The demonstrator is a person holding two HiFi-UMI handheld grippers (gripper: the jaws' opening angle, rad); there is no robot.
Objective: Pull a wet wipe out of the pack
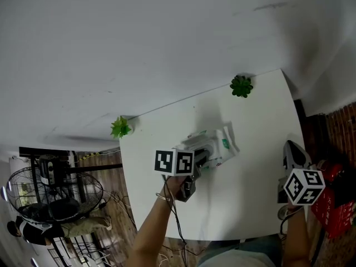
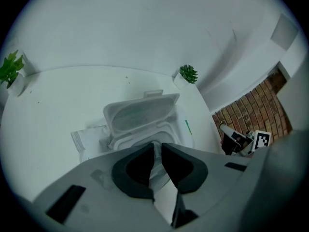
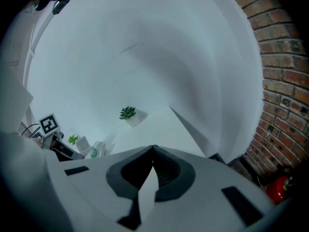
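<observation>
Currently in hand: pinching the top wipe at the opening of the pack [image 2: 91,139].
Left gripper [image 2: 158,146]: jaws a narrow gap apart, tips over the opening; I cannot confirm a wipe is gripped.
Right gripper [image 3: 153,149]: jaws together, empty, at the right edge of the table [image 1: 250,193].
Technique: I should close on wipe material only, then draw straight up.
Pack location: mid-table, under my left jaws.
Pack axis: long axis roughly parallel to the table's far edge; lid [image 2: 140,111] raised on the far side, opening faces up.

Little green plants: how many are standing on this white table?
2. One plant stands at the far right corner of the table, the other plant at its far left corner. None appears to be hidden.
</observation>
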